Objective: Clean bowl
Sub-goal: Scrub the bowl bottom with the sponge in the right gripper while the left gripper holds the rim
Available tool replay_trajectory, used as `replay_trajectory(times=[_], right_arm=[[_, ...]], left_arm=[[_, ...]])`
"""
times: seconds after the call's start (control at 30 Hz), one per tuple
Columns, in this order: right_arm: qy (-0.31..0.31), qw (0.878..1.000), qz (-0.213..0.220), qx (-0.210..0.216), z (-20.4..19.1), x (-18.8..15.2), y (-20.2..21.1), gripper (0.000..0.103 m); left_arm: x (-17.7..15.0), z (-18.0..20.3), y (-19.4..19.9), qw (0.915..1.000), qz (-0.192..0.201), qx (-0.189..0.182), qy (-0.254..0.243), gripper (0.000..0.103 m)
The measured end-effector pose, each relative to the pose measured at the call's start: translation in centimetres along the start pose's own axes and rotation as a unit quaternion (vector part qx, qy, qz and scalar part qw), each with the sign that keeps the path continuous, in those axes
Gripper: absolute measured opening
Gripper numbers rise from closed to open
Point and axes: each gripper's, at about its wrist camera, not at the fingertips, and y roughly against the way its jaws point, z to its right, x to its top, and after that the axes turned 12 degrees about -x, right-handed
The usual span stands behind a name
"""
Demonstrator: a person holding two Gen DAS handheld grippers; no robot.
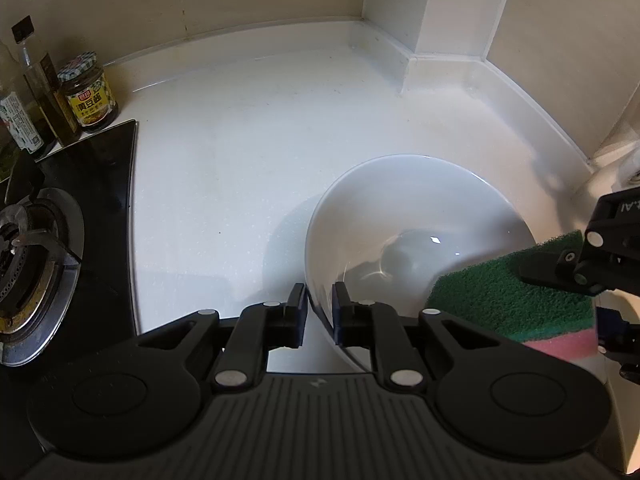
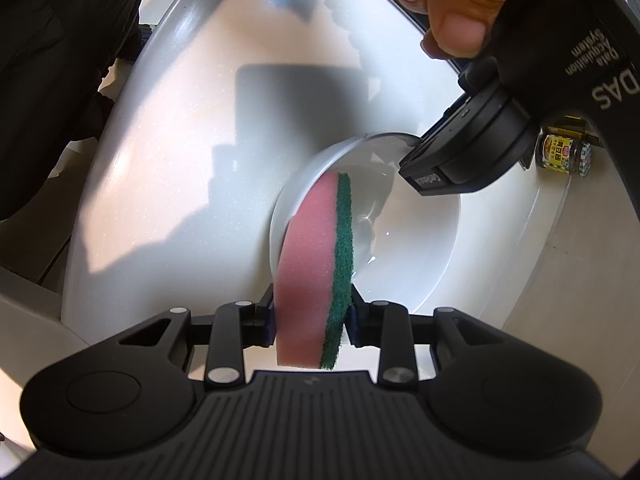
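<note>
A white bowl (image 1: 404, 220) is tilted above the white counter. My left gripper (image 1: 320, 310) is shut on the bowl's near rim, one finger inside and one outside. My right gripper (image 2: 310, 320) is shut on a pink sponge with a green scouring face (image 2: 316, 264). The sponge reaches over the bowl's rim (image 2: 420, 248), green side toward the inside. In the left wrist view the sponge (image 1: 512, 300) sits at the bowl's right edge, held by the right gripper (image 1: 560, 276). The left gripper (image 2: 460, 160) shows on the bowl's far rim in the right wrist view.
A gas hob (image 1: 48, 240) lies at the left. Bottles (image 1: 44, 92) and a jar (image 1: 90, 92) stand behind the hob; the jar also shows in the right wrist view (image 2: 564, 154). The white counter (image 1: 248, 128) runs to the tiled wall corner.
</note>
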Motion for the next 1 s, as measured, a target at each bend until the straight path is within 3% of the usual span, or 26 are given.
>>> replay_trajectory(times=[0.2, 0.5, 0.67, 0.77, 1.0], right_arm=[[-0.007, 1.0, 0.0, 0.003, -0.7, 1.5, -2.8, 0.028], [-0.002, 1.0, 0.009, -0.006, -0.8, 1.4, -2.1, 0.028], [-0.012, 1.0, 0.004, -0.012, -0.5, 1.1, -2.4, 0.028], [-0.019, 1.0, 0.003, -0.015, -0.4, 1.4, -2.5, 0.028], [-0.035, 0.999, 0.0, -0.012, 0.0, 1.4, -2.6, 0.028]], left_arm=[[-0.3, -0.2, 0.3, 0.9996, 0.009, 0.002, 0.028, 0.015], [-0.8, -0.2, 0.8, 0.999, 0.015, -0.002, 0.041, 0.017], [1.4, -0.5, -0.2, 0.9992, -0.021, -0.008, -0.032, 0.018], [1.9, -0.5, -0.5, 0.9995, -0.018, 0.0, -0.025, 0.018], [-1.2, 0.7, 0.8, 0.9976, 0.03, 0.017, 0.06, 0.018]])
